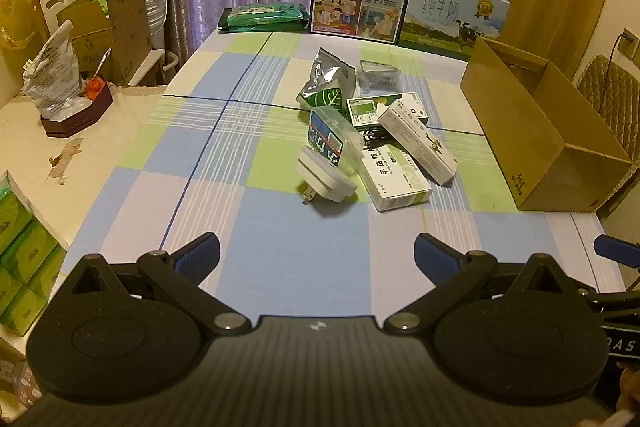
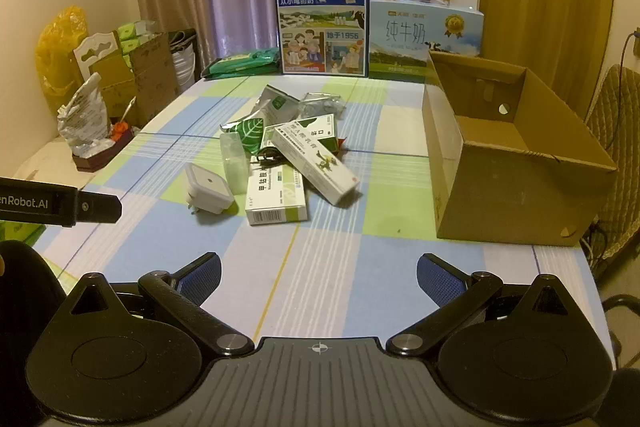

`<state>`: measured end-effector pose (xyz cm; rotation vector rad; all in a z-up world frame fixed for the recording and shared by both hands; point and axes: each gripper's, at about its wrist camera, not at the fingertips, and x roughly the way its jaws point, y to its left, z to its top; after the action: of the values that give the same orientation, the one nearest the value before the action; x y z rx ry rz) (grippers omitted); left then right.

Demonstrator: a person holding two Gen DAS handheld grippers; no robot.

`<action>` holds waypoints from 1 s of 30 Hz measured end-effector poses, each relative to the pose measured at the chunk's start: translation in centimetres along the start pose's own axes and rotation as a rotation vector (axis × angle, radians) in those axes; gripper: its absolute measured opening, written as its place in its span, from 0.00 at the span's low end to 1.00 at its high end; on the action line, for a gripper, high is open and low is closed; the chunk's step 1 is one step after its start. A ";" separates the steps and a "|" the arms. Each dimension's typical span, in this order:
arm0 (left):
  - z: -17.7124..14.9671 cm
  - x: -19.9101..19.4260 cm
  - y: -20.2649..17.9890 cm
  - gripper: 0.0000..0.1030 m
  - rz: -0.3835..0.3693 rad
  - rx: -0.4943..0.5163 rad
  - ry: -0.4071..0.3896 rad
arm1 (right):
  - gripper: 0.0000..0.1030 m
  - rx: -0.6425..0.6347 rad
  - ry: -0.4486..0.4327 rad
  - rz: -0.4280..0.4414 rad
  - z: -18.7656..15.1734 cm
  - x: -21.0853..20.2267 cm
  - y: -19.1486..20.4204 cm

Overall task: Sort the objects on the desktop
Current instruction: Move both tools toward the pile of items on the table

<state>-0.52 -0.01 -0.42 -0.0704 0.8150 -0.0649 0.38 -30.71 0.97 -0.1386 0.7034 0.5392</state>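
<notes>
Ahead of both pairs of fingers, well apart from them, a pile (image 2: 280, 163) of small things is seen on the checked cloth (image 2: 320, 287). Nearest the fingers a white plug (image 2: 208, 193) and a flat white carton (image 2: 276, 197) are found; across that carton a long carton (image 2: 316, 165) is laid, and beyond it a leaf-printed pouch (image 2: 246, 133) and foil packets (image 2: 320, 105) are heaped. A clear case (image 1: 330, 135) is propped against the plug.

Nothing is held. The left gripper (image 1: 316, 255) is spread wide over bare cloth, and the right gripper (image 2: 318, 273) is likewise spread wide. The sorting appears not yet begun: every item is judged to be outside the box.

To the right of the right fingers and farther ahead, an open cardboard box (image 2: 520, 187) is stood on the cloth. Its floor is only partly shown, and nothing is seen in it.

A first pick is called for next. The plug or the flat carton would be reached most easily, being at the near edge and not overlapped on the near side. The fingers would need to be brought forward and lowered around the chosen item before being closed.

Beyond the pile, two milk cartons (image 2: 322, 23) are stood against the curtain.
</notes>
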 end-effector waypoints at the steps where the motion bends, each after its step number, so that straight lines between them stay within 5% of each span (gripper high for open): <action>1: 0.0 0.0 0.0 0.99 -0.001 0.000 0.000 | 0.98 0.001 0.000 0.001 0.0 0.0 0.0; 30: -0.2 0.6 0.1 0.99 -0.024 0.006 0.019 | 0.98 0.011 0.021 0.002 -0.3 0.3 -0.2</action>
<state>-0.31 0.02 -1.02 -0.0738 0.8334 -0.0911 0.50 -30.80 0.52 -0.1333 0.7272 0.5367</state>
